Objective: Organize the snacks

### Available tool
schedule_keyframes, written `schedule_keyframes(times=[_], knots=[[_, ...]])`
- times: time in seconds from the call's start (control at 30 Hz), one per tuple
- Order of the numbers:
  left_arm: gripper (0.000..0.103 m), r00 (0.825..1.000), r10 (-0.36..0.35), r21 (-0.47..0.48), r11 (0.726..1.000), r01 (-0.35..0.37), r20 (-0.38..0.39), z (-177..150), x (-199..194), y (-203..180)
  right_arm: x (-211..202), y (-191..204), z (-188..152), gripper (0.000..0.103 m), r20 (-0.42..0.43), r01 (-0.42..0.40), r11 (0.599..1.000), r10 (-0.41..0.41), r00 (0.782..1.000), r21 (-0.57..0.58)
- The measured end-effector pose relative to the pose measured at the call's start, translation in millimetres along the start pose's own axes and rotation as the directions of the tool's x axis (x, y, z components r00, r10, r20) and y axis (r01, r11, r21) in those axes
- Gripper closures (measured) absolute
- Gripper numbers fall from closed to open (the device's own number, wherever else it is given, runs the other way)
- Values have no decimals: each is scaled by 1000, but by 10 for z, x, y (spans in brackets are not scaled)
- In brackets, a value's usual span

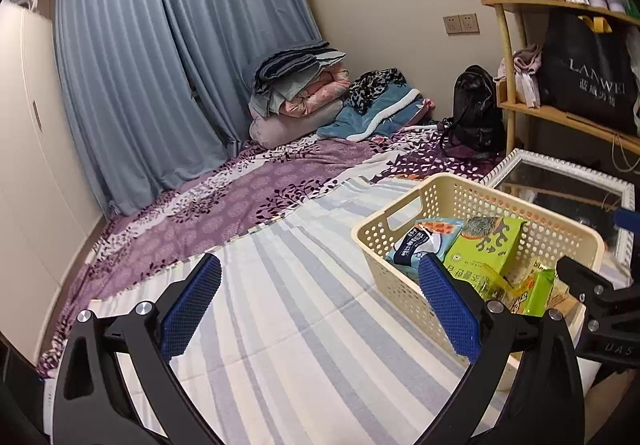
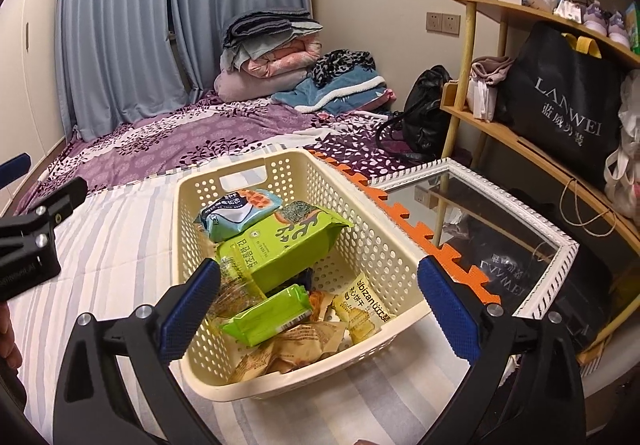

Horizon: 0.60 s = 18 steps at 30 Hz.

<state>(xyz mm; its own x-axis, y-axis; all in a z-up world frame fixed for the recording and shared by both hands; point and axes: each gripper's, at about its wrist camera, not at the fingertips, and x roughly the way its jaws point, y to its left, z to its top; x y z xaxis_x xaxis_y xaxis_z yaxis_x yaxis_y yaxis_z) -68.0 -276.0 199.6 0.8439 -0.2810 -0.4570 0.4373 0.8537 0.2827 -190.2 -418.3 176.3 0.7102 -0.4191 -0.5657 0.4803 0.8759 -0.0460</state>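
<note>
A cream perforated basket (image 2: 384, 245) (image 1: 464, 201) stands on the striped bed sheet and holds several snack packs: a blue-and-white pack (image 2: 236, 213) (image 1: 420, 241), a large green pack (image 2: 288, 245) (image 1: 484, 245), a small green pack (image 2: 268, 317), a yellow biscuit pack (image 2: 364, 309) and tan wrapped pastries (image 2: 288, 349). My right gripper (image 2: 320, 297) is open and empty, just above the basket's near end. My left gripper (image 1: 320, 297) is open and empty over the sheet, left of the basket; it shows at the left edge of the right wrist view (image 2: 36, 229).
A white-framed mirror (image 2: 496, 217) lies right of the basket beside an orange foam mat edge (image 2: 420, 233). A wooden shelf (image 2: 532, 149) with a black bag (image 2: 560, 105) stands at right. Folded bedding (image 2: 272, 57) and a black handbag (image 2: 424, 113) lie at the far end.
</note>
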Motion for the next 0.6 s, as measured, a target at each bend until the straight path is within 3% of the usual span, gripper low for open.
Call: schedule_keyframes(times=[0.2, 0.47, 0.6], knots=[[3, 1000, 4, 6, 1000, -4, -5, -33, -94, 20, -116, 24, -12, 5, 29, 64, 998, -64, 998, -2], [3, 999, -23, 5, 1000, 24, -47, -115, -117, 28, -173, 112, -124, 5, 44, 175, 979, -171, 984, -105], [3, 999, -17, 40, 999, 19, -52, -155, -136, -26, -210, 206, -204, 5, 49, 188, 967, -182, 982, -172]])
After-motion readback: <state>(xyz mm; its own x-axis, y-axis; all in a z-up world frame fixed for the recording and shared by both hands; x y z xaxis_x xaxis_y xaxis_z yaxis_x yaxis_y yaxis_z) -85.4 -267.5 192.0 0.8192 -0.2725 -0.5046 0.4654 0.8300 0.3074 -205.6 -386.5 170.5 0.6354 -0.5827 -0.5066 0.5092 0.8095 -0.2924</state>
